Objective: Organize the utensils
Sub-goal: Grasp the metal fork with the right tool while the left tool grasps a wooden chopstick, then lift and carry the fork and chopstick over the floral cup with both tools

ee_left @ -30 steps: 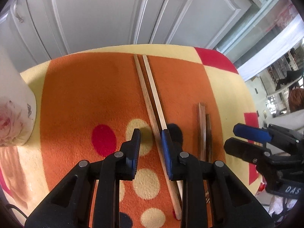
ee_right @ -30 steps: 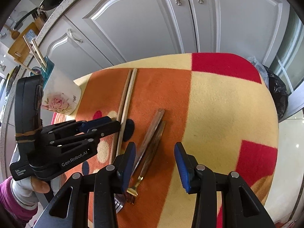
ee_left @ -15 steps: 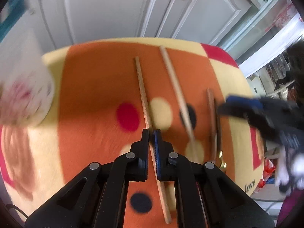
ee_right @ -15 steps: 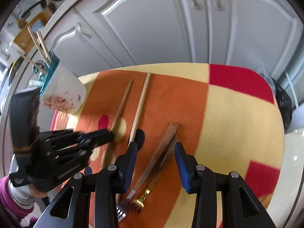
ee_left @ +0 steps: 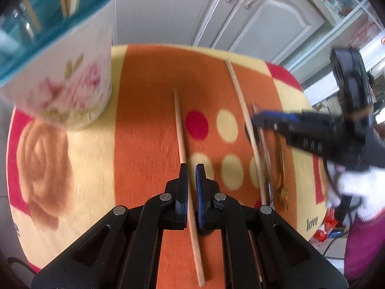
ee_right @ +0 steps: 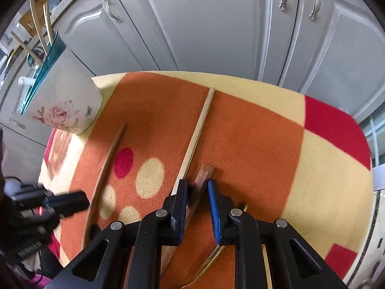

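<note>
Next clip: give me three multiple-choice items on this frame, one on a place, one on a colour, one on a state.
1. Where does the floral cup stand?
A. In the middle of the orange panel
B. At the cloth's far left corner
C. On the red patch at the right

2. What colour is the cup's inside?
A. Teal
B. Red
C. Black

3. How are the cupboard doors behind the table?
A. Ajar
B. Taken off
C. Shut

Answers:
1 B, as the floral cup sits on the yellow border of the cloth, far left.
2 A, as the cup's inside shows teal around the sticks standing in it.
3 C, as the cupboard doors lie flush with no gap.
</note>
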### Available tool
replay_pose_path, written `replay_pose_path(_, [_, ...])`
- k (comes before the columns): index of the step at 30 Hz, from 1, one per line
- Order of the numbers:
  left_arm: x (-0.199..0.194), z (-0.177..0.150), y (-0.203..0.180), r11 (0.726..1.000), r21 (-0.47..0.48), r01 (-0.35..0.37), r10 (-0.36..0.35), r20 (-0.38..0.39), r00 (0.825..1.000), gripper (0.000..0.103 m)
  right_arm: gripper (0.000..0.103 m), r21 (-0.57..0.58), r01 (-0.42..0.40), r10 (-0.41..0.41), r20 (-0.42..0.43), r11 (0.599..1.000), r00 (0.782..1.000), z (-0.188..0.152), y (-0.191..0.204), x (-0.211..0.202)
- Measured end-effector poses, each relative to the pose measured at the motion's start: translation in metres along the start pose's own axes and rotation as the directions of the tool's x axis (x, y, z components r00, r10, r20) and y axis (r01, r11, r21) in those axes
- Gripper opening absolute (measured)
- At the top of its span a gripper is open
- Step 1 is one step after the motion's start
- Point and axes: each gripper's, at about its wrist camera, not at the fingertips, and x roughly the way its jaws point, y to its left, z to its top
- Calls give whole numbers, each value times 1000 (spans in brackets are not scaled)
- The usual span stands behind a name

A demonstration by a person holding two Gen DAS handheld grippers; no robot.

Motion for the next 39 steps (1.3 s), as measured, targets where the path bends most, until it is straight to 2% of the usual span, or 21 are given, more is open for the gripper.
replay_pose_path(2, [5,9,-3,1000,6,-22,22,7,1000,14,19,23,-2,2,-5,1000,1000,-2,-5,-1])
replay_pose_path(3, [9,14,-3,999,4,-37,37,7,999,14,19,27,-6,6,-6,1000,1000,-4,-5,-1])
replay_pose_path(7, [24,32,-4,995,-15,-96,96,6,995,16,19,53,-21,21,5,998,1000,-3,-8,0])
replay_pose_path(9, [30,37,-8,990,4,-138,138,15,990,17,19,74,-39,37,27,996,999,-3,-10,1])
replay_pose_path(11, [41,40,-10,983,18,-181,181,-14,983,17,19,76,-48,44,56,996,997,-4,-10,2])
replay_pose_path(12, [41,41,-14,980,31,-195,195,19,981,18,19,65,-39,35,62,997,997,-4,-7,2])
replay_pose_path(14, [47,43,-21,972,74,-222,220,27,975,15,15,45,-20,17,64,999,998,-3,-3,3])
replay_pose_path(15, [48,44,-23,973,85,-217,215,25,976,13,15,32,-13,12,60,999,998,-2,-2,4])
replay_pose_path(16, [48,44,-22,977,78,-198,196,23,980,5,15,30,-17,15,55,999,998,0,-2,3])
replay_pose_path(19, [40,43,-11,992,27,-126,125,8,992,4,14,6,-29,29,40,1000,999,4,0,-2])
replay_pose_path(23, [2,34,-10,996,30,-84,81,89,993,4,12,-1,-75,75,81,997,994,3,6,-25])
replay_pose_path(25, [-23,26,-12,997,42,-58,52,135,990,4,11,-5,-123,122,117,992,986,-2,12,-45])
replay_pose_path(33, [-96,-14,-13,997,76,2,-20,240,971,4,10,-74,-181,193,223,981,956,-35,39,-121])
replay_pose_path(39, [-129,-38,-22,995,95,10,-37,290,956,4,10,-131,-157,187,262,979,947,-59,64,-150])
